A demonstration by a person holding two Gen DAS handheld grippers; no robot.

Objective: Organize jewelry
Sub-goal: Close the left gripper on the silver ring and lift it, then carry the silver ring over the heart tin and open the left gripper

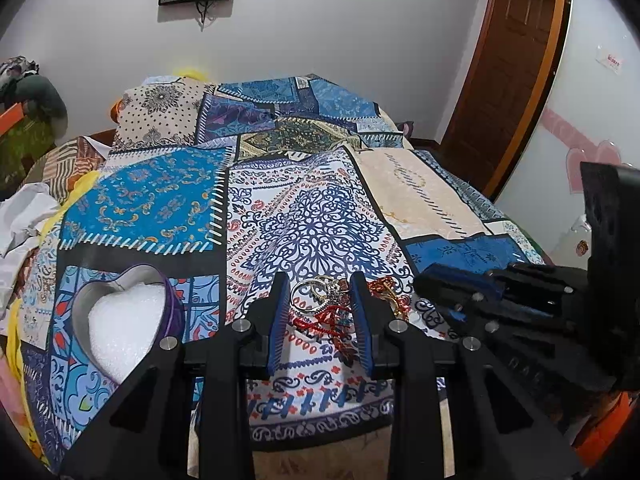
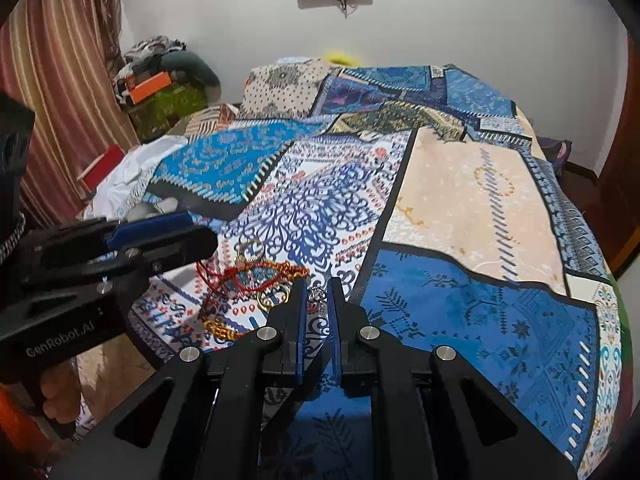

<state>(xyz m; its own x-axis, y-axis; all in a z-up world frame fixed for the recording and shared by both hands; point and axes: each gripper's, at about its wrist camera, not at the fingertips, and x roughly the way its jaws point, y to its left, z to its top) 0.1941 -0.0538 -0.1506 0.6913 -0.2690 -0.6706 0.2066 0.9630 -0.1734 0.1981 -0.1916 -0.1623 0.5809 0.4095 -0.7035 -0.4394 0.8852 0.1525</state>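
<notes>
Silver ring [image 2: 317, 293] pinched by right fingers [image 2: 319, 286], half hidden, left fingers [image 1: 320, 284] apart.

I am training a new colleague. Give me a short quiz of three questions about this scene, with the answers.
1. True or false: the heart-shaped box already holds jewelry.
2. What does the right gripper pinch? A) a silver ring B) a red bracelet C) a gold chain
3. Fill in: the left gripper has its jaws ____.
Key: 1 false; 2 A; 3 open.
</notes>
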